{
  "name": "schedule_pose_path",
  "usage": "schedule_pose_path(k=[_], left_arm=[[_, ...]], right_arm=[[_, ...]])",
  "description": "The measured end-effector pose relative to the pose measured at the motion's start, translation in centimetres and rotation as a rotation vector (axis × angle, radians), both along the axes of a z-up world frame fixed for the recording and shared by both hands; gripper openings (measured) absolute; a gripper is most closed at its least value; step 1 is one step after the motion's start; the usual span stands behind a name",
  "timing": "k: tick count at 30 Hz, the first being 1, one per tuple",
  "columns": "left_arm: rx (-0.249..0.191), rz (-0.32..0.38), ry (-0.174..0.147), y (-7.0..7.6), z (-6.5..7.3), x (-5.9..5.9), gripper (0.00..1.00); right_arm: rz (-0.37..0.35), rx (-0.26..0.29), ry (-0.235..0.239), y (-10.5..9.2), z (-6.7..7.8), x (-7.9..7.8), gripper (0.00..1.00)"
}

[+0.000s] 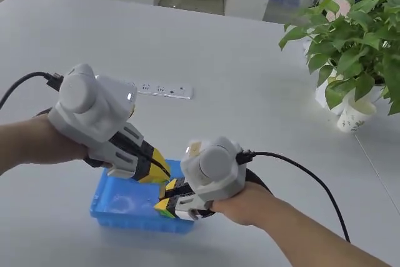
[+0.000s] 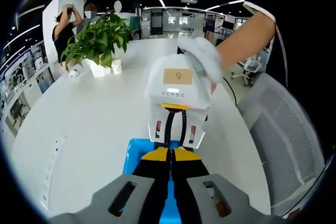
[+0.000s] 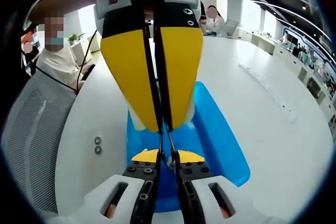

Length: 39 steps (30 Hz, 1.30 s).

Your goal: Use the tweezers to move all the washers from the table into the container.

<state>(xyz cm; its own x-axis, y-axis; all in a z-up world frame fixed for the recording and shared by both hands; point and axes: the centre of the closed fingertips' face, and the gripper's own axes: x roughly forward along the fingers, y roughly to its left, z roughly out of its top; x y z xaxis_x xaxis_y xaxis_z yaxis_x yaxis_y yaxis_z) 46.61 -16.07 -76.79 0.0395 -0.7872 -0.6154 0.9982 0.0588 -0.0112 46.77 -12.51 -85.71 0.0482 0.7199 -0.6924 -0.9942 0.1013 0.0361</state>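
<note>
Washers (image 3: 97, 145) lie on the white table (image 3: 273, 129) beside blue container (image 3: 220, 140); left hand-held gripper (image 3: 160, 127) and right hand-held gripper (image 3: 167, 157) clamp tweezers (image 3: 163, 141).

Bright, even ceiling light; sharp frames, fisheye-warped edges.

Looks down and forward from the head, close over the table (image 1: 250, 60). Look along their own jaws from the left gripper (image 1: 164, 174) and right gripper (image 1: 164, 207), head-on and very near each other. Share the blue container (image 1: 131, 223).
</note>
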Motion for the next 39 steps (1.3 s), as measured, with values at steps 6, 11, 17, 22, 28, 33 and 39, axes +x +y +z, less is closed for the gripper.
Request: schedule_pose_path(k=[6,11,17,22,28,33,39], left_arm=[[0.001,0.000,-0.012,0.1,0.9,-0.3,0.03],[0.001,0.003,-0.039,0.2,2.2,-0.7,0.03],[0.006,0.002,-0.077,0.0,4.0,-0.9,0.03],[0.011,0.012,-0.080,0.1,4.7,-1.2,0.03],[0.024,0.019,-0.068,0.4,5.1,-2.8,0.03],[0.027,0.023,-0.069,0.7,5.2,-3.9,0.03],[0.016,0.024,-0.064,1.1,4.9,-5.4,0.03]], right_arm=[[-0.001,0.025,-0.004,0.1,0.8,-0.2,0.12],[0.008,0.056,-0.025,0.2,2.2,-0.4,0.12],[0.004,0.086,-0.047,0.4,4.1,-0.5,0.12],[0.015,0.086,-0.063,0.5,4.8,-0.9,0.12],[0.034,0.097,-0.058,0.8,5.2,-2.5,0.12],[0.046,0.105,-0.058,1.1,5.4,-3.8,0.11],[0.069,0.097,-0.063,1.3,5.1,-5.4,0.11]])
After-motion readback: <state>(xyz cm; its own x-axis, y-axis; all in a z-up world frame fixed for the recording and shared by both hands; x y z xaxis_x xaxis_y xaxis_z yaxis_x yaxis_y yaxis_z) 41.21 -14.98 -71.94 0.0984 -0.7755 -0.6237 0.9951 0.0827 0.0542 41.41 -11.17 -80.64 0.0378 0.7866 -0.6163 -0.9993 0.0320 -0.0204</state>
